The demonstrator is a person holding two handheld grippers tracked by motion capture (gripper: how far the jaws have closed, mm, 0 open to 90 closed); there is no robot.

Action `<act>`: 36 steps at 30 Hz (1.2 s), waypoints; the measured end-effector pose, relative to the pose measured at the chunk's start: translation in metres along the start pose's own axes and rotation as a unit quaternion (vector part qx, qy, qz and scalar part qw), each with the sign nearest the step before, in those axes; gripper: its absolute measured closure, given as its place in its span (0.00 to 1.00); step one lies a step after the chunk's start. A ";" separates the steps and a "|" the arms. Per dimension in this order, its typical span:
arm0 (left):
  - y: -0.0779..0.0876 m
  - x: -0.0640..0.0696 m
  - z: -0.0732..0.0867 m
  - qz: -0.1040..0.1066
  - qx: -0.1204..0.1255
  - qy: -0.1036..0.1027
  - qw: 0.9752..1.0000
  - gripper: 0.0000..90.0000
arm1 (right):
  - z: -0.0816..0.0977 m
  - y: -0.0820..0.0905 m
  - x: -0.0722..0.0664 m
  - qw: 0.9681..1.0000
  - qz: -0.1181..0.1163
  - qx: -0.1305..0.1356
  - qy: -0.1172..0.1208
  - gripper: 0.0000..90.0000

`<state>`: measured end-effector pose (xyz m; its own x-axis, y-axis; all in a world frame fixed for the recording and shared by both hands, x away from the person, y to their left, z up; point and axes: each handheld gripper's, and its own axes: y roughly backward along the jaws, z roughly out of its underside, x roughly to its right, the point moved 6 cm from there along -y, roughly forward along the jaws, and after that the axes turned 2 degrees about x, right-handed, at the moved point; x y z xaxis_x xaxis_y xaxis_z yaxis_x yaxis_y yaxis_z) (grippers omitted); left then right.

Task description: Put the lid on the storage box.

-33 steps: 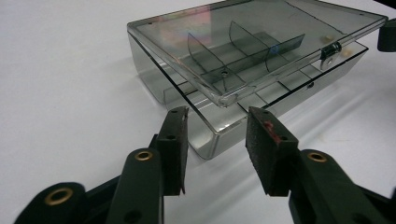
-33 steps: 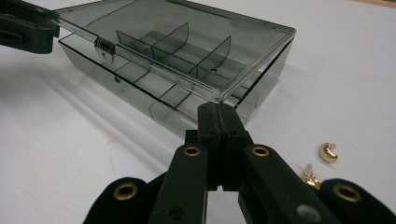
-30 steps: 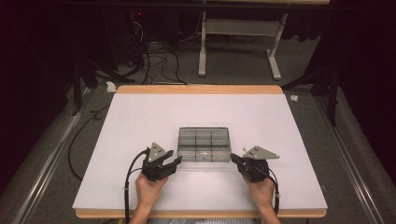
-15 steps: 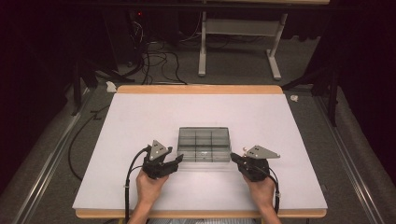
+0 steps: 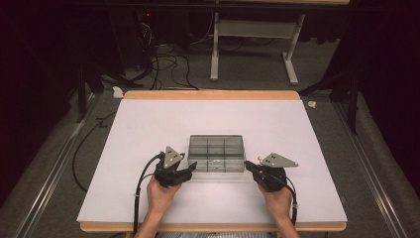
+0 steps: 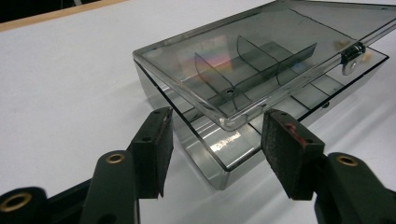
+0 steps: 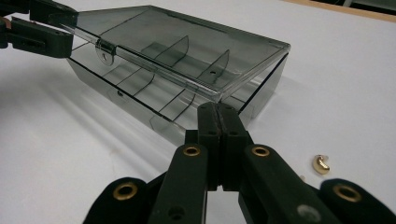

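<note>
- White tabletop (image 5: 163,124) with pale wood edging, lit evenly from above.
- Grey carpet-like floor (image 5: 252,74) beyond the far edge and down both sides.
- White metal frame (image 5: 252,44), two legs on flat feet, standing on the floor behind the table.
- Black cables (image 5: 166,62) tangled on the floor at far left; another cable (image 5: 81,148) looping beside the table's left edge.
- Metal rails (image 5: 44,183) running along the floor on both sides.
- Small white scraps (image 5: 117,91) on the floor near both far corners.
- Surroundings dark, walls not discernible; small red light (image 5: 147,15) at top left.
</note>
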<state>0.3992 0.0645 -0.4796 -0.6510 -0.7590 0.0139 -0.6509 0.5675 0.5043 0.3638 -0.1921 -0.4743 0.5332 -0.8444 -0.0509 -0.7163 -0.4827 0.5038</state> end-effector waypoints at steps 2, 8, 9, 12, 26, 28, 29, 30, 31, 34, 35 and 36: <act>0.000 0.000 -0.001 0.000 0.004 0.001 1.000 0.49 | -0.001 0.000 0.000 1.000 -0.001 0.001 0.002 1.00; 0.000 -0.001 -0.004 -0.001 0.005 0.001 1.000 0.49 | -0.002 0.001 0.001 1.000 -0.001 0.002 0.001 1.00; 0.000 -0.001 -0.005 -0.001 0.005 0.001 1.000 0.49 | -0.003 0.001 0.001 1.000 0.000 0.002 0.001 1.00; 0.000 -0.001 -0.006 0.000 0.006 -0.001 1.000 0.50 | -0.004 0.001 0.001 1.000 0.000 0.003 0.002 1.00; 0.001 -0.002 -0.014 0.006 0.013 0.003 1.000 0.50 | -0.005 0.004 0.008 1.000 0.013 0.011 0.006 0.68; 0.000 -0.002 -0.014 0.007 0.014 0.004 1.000 0.50 | -0.007 0.003 0.010 0.999 0.025 0.015 0.017 0.65; 0.000 -0.003 -0.014 0.007 0.014 0.005 1.000 0.50 | -0.007 0.003 0.011 0.999 0.027 0.014 0.020 0.65; 0.000 -0.003 -0.014 0.007 0.014 0.005 1.000 0.50 | -0.008 0.002 0.011 0.999 0.027 0.014 0.020 0.65; 0.000 -0.003 -0.014 0.007 0.015 0.007 1.000 0.50 | -0.009 0.001 0.012 0.999 0.028 0.013 0.023 0.65; 0.000 -0.003 -0.015 0.009 0.015 0.012 1.000 0.50 | -0.011 -0.001 0.011 0.999 0.034 0.015 0.033 0.64; 0.000 -0.003 -0.016 0.010 0.015 0.012 1.000 0.50 | -0.012 -0.003 0.011 0.999 0.034 0.016 0.039 0.64; 0.000 -0.003 -0.016 0.009 0.014 0.011 1.000 0.50 | -0.012 -0.004 0.011 0.999 0.033 0.016 0.039 0.63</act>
<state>0.4075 0.0618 -0.4659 -0.6547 -0.7547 0.0424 -0.6494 0.5903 0.4794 0.3777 -0.1963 -0.4661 0.5164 -0.8549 0.0503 -0.7648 -0.4340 0.4761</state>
